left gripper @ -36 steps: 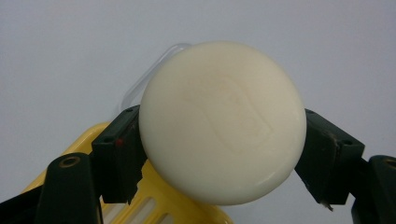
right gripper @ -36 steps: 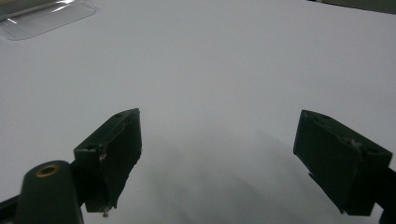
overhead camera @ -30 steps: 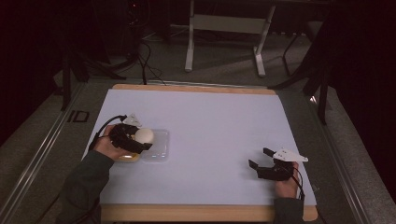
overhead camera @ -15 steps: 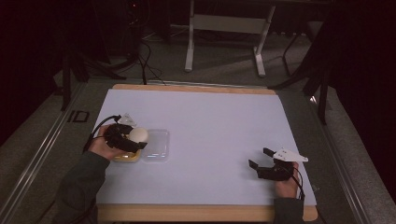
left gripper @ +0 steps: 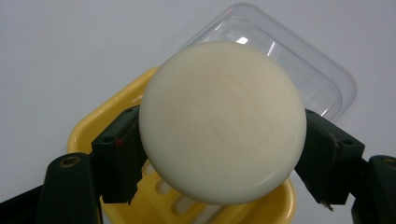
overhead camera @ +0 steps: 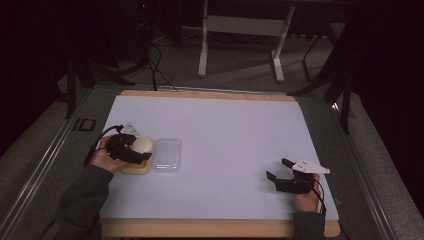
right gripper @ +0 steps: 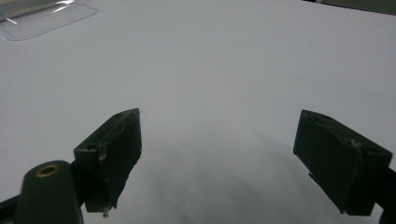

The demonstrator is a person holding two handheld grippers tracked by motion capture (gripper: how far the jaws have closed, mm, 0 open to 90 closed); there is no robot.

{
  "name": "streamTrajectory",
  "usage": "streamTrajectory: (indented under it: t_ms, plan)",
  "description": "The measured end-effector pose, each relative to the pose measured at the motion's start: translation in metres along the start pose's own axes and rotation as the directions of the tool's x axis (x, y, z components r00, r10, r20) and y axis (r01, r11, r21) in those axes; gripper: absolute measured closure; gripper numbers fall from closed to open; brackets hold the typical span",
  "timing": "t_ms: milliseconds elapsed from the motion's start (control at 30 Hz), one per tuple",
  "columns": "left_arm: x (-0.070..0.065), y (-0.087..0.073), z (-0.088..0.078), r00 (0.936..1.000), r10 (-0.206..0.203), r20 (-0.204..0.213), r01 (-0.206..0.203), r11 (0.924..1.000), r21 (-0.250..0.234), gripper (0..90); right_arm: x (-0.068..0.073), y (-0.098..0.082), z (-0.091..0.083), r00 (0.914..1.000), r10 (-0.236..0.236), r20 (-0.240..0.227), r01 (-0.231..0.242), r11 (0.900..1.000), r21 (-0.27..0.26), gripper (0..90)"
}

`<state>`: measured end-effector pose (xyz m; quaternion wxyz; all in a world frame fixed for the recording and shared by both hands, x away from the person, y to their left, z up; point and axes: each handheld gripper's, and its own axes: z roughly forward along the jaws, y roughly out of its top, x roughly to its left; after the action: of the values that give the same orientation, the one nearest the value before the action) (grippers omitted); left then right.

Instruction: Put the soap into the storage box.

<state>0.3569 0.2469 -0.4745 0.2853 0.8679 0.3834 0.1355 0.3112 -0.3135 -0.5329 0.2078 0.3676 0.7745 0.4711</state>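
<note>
The soap bar (left gripper: 223, 122) looks smooth, creamy and matt, with a faint wave pressed into its face, and the yellow dish (left gripper: 100, 121) under it is glossy moulded plastic. The clear lid (left gripper: 299, 70) is thin, shiny transparent plastic. The counter (overhead camera: 235, 130) wears a matt pale sheet over a wooden edge, and the left tongs (left gripper: 223, 168) have matt black plastic pads.

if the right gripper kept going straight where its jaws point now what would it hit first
Nothing close: the right gripper points over bare white table. The clear lid lies far ahead, off to one side; depth is uncertain.

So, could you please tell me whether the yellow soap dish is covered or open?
Open: the yellow soap dish has no lid on; the clear plastic lid lies beside it.
</note>
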Motion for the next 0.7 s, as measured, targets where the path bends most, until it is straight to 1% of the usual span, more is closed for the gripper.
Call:
streamTrajectory:
  t_ms: [67,233,300,367,400,467,500,567,600,633,667,700]
  plan:
    - [0.002,-0.003,0.001,0.9999,-0.003,-0.011,0.003,1.0000,0.009,25.3,0.000,0.000,0.000,1.0000,0.000,0.000,0.000,1.000,0.000,14.9]
    - [0.007,-0.011,0.004,0.9992,-0.031,-0.025,0.031,0.9993,0.022,25.3,0.000,0.000,0.000,1.0000,0.000,0.001,0.000,1.000,0.000,14.9]
    - [0.008,-0.014,0.006,0.9987,-0.031,-0.039,0.032,0.9987,0.040,25.3,0.000,0.000,0.000,1.0000,-0.001,0.001,0.001,1.000,0.000,14.9]
    - [0.008,-0.017,0.009,0.9985,-0.032,-0.044,0.035,0.9979,0.055,25.2,0.000,0.000,0.000,1.0000,-0.001,0.001,0.001,1.000,0.001,14.9]
    - [0.009,-0.018,0.011,0.9986,-0.032,-0.043,0.035,0.9973,0.065,25.2,0.000,0.000,0.000,1.0000,-0.001,0.000,0.001,1.000,0.000,14.9]
    - [0.010,-0.022,0.016,0.9994,-0.032,-0.014,0.033,0.9957,0.086,25.1,0.000,0.000,0.000,1.0000,-0.001,0.000,0.001,1.000,0.001,14.9]
    - [0.009,-0.025,0.019,0.9998,-0.014,-0.014,0.015,0.9960,0.089,24.9,0.000,0.000,0.000,1.0000,-0.002,0.000,0.002,1.000,0.001,14.9]
    - [0.010,-0.027,0.019,0.9999,-0.013,-0.008,0.013,0.9974,0.070,24.7,0.000,0.000,0.000,1.0000,-0.002,0.000,0.002,1.000,0.001,14.9]
    - [0.011,-0.027,0.018,0.9997,-0.023,0.004,0.022,0.9977,0.065,24.4,0.000,0.000,0.000,1.0000,-0.002,0.000,0.002,1.000,0.001,14.9]
    - [0.012,-0.027,0.016,0.9993,-0.034,0.019,0.033,0.9983,0.048,22.1,0.000,0.000,0.000,1.0000,-0.003,0.000,0.003,1.000,0.001,14.9]
    - [0.013,-0.026,0.015,0.9991,-0.035,0.026,0.034,0.9983,0.047,17.3,0.000,0.000,0.000,1.0000,-0.004,-0.001,0.004,1.000,0.001,14.9]
    - [0.013,-0.026,0.013,0.9993,-0.032,0.018,0.031,0.9986,0.043,16.0,0.000,0.000,0.000,1.0000,-0.004,0.000,0.004,1.000,0.001,14.9]
